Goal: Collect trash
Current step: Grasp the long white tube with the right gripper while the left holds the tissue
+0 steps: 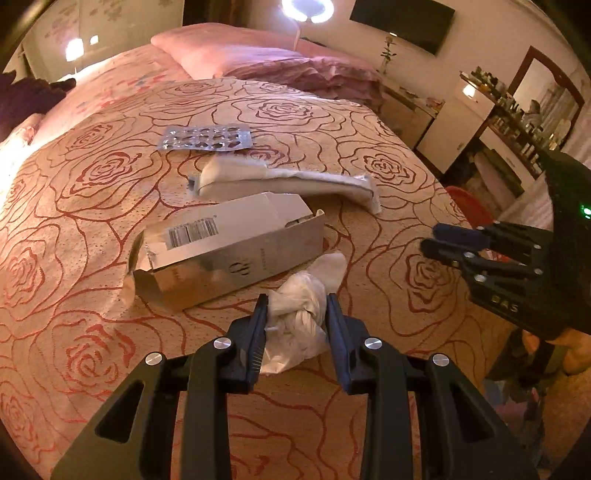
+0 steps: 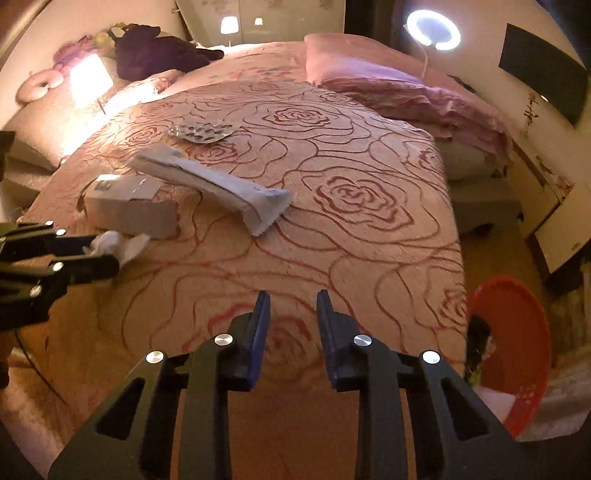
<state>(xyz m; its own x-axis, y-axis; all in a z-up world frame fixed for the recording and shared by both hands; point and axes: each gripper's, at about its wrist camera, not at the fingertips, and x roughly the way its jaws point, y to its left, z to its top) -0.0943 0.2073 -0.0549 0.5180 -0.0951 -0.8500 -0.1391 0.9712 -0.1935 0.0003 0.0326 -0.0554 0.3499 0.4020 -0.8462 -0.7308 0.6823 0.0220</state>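
Note:
Trash lies on a rose-patterned bed cover. A crumpled white tissue sits between the fingers of my left gripper, which is open around it; the tissue also shows in the right wrist view. Behind it lie an opened grey cardboard box, a long white wrapper and a silver blister pack. My right gripper is open and empty above the bed's near edge, to the right of the left one. It shows in the left wrist view.
A red bin stands on the floor right of the bed. Pink pillows lie at the bed's head. A ring light, a lit lamp and a shelf with bottles line the room.

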